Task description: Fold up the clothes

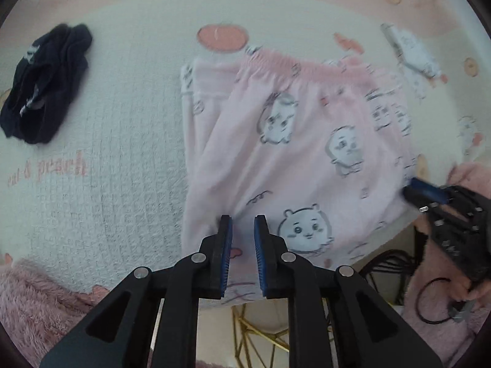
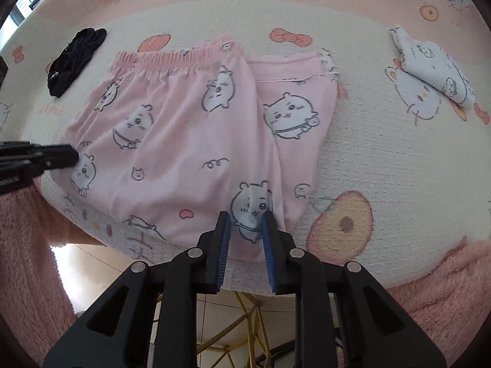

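The pink pyjama trousers [image 2: 196, 141] lie on the cloth-covered table [image 2: 383, 159], elastic waistband at the far side, and already doubled: one layer sits over another, with a cuffed end showing at the far right, so they read as part-folded. Their near edge runs along the near edge of the table, within easy reach of both tools.

The right gripper [image 2: 246, 224] hovers at the near right corner of the trousers with its fingers parted and nothing between them, probably lined up to take that corner. The left gripper [image 1: 242, 224] is likewise spread and empty, over the near left edge of the fabric; that view is blurred, so whether it touches the cloth I cannot tell.

A folded white printed garment [image 2: 435, 73] sits far right, well apart, like a finished piece set aside. A crumpled black garment [image 2: 76, 61] lies far left. No basket or box is in view.
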A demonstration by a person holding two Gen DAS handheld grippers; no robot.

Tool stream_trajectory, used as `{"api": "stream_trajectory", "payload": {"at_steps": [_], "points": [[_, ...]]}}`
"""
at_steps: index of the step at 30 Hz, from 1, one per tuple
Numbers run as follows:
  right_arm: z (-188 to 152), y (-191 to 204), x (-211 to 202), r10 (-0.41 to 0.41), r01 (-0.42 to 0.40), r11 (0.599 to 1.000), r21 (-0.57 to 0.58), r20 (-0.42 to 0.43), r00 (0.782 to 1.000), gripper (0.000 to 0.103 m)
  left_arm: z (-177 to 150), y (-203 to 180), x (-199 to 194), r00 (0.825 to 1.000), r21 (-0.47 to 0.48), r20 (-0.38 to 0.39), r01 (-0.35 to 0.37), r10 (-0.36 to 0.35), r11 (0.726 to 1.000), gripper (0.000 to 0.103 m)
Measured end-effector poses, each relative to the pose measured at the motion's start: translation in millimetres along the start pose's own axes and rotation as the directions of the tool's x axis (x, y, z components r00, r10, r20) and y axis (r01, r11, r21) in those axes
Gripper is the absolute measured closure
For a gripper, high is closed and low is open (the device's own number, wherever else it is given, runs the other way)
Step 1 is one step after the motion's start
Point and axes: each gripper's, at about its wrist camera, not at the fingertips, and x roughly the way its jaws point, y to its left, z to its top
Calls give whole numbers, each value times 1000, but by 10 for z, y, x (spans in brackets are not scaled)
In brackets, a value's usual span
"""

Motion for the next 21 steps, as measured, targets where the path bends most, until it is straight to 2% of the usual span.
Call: {"api": "stream_trajectory", "payload": {"at_steps": [2,3,4,5,6,7,9,11,12,13,14,17,19,20,21], "points": [[-35,-225,-49,-60,61,996,70,-12,998,78,37,-27,86,1000,-12,-12,-10,10,1000,87],[-38,-353,-72,-33,35,992,124,-17,999,76,55,-41,130,1000,-17,-19,-15,14,1000,87],[-41,-481,-95,-4,7,984,178,-19,1000,76,108,-20,75,998,-45,9,70,-69,997,87],[14,-504,-123,1,0,984,180,-7,1000,76,170,12,-9,983,-76,51,182,-179,980,87],[71,-523,-150,6,-7,984,180,6,1000,74,244,-28,-47,963,-66,69,264,-259,962,87],[162,-430,-182,24,-28,990,137,28,999,74,313,-122,-55,956,-25,83,284,-281,959,86],[352,-198,-212,74,-76,996,44,54,996,74,443,-383,74,968,87,91,227,-235,970,86],[542,67,-155,128,-126,991,-45,38,991,74,534,-540,353,979,149,14,199,-203,969,86],[543,158,-76,104,-102,992,-74,15,995,74,565,-554,476,985,159,-22,175,-173,972,86],[542,247,4,77,-77,992,-103,-8,997,74,561,-501,497,987,154,-38,158,-154,975,86],[540,337,84,50,-53,990,-132,-30,998,75,576,-412,482,983,127,-40,183,-179,975,86],[605,159,50,21,-23,996,-81,-24,999,76,632,-17,318,990,-11,32,140,-139,990,86],[649,37,26,2,-3,999,-46,-21,1000,75,691,166,195,978,-61,89,194,-188,979,86],[670,-24,14,-8,7,1000,-28,-19,1000,70,706,146,149,969,-52,108,231,-225,972,86],[692,-85,2,-17,17,1000,-10,-18,1000,70,717,94,108,957,-33,122,268,-263,963,86]]}}
